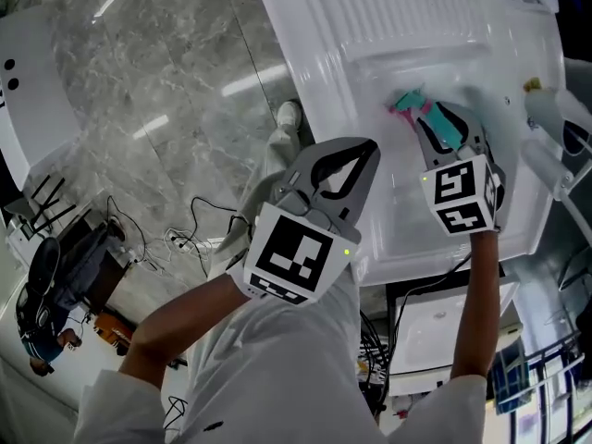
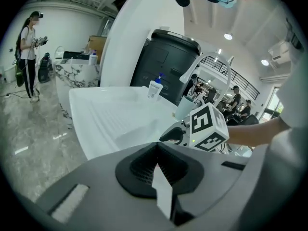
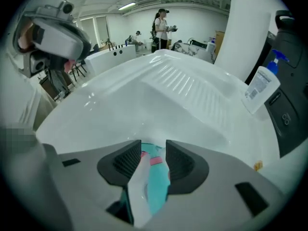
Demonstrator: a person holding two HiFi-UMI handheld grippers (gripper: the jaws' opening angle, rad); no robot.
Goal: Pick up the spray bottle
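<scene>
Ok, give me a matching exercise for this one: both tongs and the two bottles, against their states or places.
1 left tongs
2 right tongs
3 teal spray bottle
4 blue-topped bottle

A upright at the sink's far edge
B shut, empty
C lying in the basin
D apart around the teal spray bottle

Pairs: 1-B, 2-D, 3-C, 4-A

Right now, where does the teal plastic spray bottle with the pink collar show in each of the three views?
Head view: the teal spray bottle lies in the sink basin, between the right gripper's open jaws.
Left gripper view: not in it.
Right gripper view: bottom centre, between the open jaws.
Shared landmark: the ridged draining board beside that basin.
</scene>
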